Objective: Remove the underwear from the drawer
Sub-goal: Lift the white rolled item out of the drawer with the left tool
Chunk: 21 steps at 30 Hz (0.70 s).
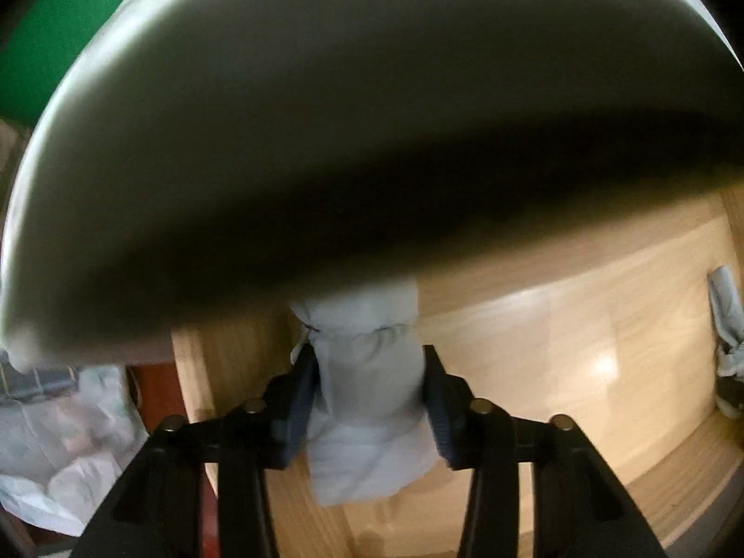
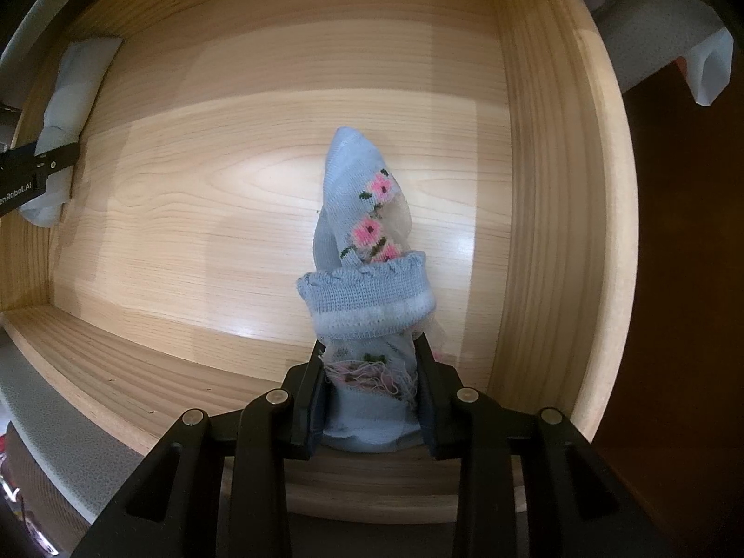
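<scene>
sock (image 2: 367, 232) long axis pointing away, right jaws clenched on cuff; left jaws grasping pale bundle (image 1: 367, 386) lengthwise.

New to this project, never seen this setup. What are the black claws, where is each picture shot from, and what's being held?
There is no robot here: a person holds a handheld two-finger gripper in each hand, and each gripper has a fisheye camera looking forward along its fingers. That is why black fingers fill the bottom of both pictures.

The left wrist picture shows the left gripper at the side wall of the wooden drawer, with a plain pale blue cloth between its pads; they look pressed against it. The big dark shape above is something blurred close to the lens; I cannot tell what.

The right wrist picture looks straight down into the drawer. The right gripper is shut on a blue knitted piece with pink flowers. The left gripper and its cloth appear at that picture's left edge.
</scene>
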{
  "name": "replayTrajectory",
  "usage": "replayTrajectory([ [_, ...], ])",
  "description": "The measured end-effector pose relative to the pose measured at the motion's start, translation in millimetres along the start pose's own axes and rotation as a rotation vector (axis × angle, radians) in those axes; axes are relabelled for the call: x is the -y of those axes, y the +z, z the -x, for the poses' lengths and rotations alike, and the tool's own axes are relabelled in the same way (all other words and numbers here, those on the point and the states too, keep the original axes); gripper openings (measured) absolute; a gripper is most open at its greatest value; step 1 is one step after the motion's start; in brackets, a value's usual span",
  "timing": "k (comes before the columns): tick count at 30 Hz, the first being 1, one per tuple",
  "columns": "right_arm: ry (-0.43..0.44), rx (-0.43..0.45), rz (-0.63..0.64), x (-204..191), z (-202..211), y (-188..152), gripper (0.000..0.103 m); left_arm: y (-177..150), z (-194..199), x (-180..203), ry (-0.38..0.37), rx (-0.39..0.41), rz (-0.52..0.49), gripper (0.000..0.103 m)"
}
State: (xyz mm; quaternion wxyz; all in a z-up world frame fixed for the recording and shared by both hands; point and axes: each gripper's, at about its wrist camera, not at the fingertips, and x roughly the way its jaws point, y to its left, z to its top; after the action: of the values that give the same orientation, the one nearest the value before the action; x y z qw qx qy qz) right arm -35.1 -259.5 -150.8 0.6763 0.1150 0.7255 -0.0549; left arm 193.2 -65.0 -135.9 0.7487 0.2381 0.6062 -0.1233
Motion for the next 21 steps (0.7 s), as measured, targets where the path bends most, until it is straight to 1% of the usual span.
replayTrajectory([
  [2, -0.001, -0.001, 0.000, 0.3, -0.2, 0.0, 0.030, -0.3, -0.2, -1.3, -0.009, -0.021, 0.007, 0.037],
  [6, -0.003, -0.001, -0.001, 0.7, 0.1, 0.2, 0.030, -4.3, 0.8, -0.7, -0.015, -0.062, 0.022, 0.034],
  [11, -0.005, -0.003, -0.002, 1.1, 0.3, 0.4, 0.030, -14.3, 0.9, 3.4, -0.019, -0.103, 0.051, 0.034],
  [14, -0.005, -0.003, -0.003, 0.9, 0.3, 0.6, 0.030, -29.3, 4.9, 4.9, -0.020, -0.116, 0.061, 0.034],
  [15, -0.005, -0.003, -0.003, 0.8, 0.3, 0.7, 0.030, -31.1, 5.0, 10.7, -0.024, -0.121, 0.068, 0.034],
  [21, -0.007, -0.003, -0.003, 0.7, 0.0, 1.1, 0.030, -41.3, 7.3, 4.9, -0.067, -0.152, 0.149, 0.034],
])
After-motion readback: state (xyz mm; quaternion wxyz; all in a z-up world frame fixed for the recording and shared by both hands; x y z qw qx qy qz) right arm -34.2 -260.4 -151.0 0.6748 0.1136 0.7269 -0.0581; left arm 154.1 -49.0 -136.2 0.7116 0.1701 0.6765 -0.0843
